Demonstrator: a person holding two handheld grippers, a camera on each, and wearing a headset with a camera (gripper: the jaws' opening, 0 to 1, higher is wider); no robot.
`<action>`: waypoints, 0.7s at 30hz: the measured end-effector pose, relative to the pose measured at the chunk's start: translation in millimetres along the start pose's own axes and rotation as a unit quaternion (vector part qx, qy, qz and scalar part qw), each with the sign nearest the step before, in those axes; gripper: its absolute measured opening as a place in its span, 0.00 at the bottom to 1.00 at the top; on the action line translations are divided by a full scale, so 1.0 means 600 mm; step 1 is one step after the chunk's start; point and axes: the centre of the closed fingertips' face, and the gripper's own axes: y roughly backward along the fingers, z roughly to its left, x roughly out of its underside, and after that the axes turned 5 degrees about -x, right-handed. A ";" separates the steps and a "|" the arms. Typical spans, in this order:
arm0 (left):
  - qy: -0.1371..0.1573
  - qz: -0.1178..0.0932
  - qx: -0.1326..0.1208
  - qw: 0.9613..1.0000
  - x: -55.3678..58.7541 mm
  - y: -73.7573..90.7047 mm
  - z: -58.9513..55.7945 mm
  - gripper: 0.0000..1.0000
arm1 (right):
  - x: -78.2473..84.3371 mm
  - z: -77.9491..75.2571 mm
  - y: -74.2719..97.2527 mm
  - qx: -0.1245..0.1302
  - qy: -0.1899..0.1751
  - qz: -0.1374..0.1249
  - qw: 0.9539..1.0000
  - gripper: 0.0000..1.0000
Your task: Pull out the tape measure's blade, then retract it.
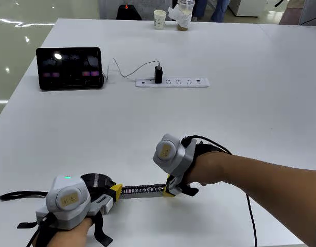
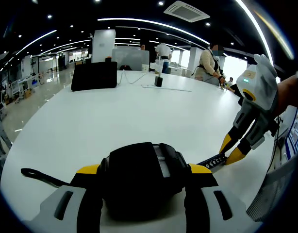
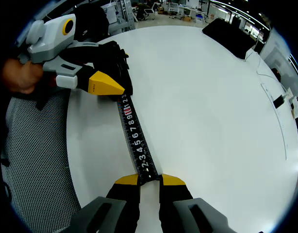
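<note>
White bench [image 1: 240, 103], glossy pale floor [image 1: 14, 46] at 10 o'clock, ceiling strip lights [image 2: 154, 23] and vent [image 2: 190, 10] overhead, white column [image 2: 104, 44] at 12 o'clock

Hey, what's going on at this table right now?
A person is working with two handheld claws at a white table. The left claw clamps the tape measure, and the right claw pinches the tip of its blade. A short stretch of blade is out between them.
</note>
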 end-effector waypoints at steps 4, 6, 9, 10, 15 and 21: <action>0.000 0.000 0.000 1.000 0.000 0.000 0.000 0.64 | -0.001 0.001 -0.001 -0.002 0.001 -0.001 1.000 0.11; 0.000 0.000 0.000 1.000 0.001 0.000 0.000 0.64 | -0.002 0.001 -0.001 -0.002 0.005 -0.001 1.000 0.11; 0.000 0.000 0.000 1.000 0.001 0.000 0.000 0.64 | -0.005 0.002 -0.002 -0.001 0.012 -0.001 1.000 0.11; 0.000 0.000 0.000 1.000 0.001 0.000 0.000 0.64 | -0.005 0.002 -0.002 -0.001 0.012 -0.002 1.000 0.11; 0.001 0.000 0.000 1.000 0.001 0.000 0.000 0.64 | -0.009 0.003 -0.003 -0.001 0.012 -0.004 1.000 0.11; 0.001 0.001 0.000 1.000 0.001 0.000 -0.001 0.64 | -0.012 0.003 -0.004 0.000 0.013 -0.008 1.000 0.11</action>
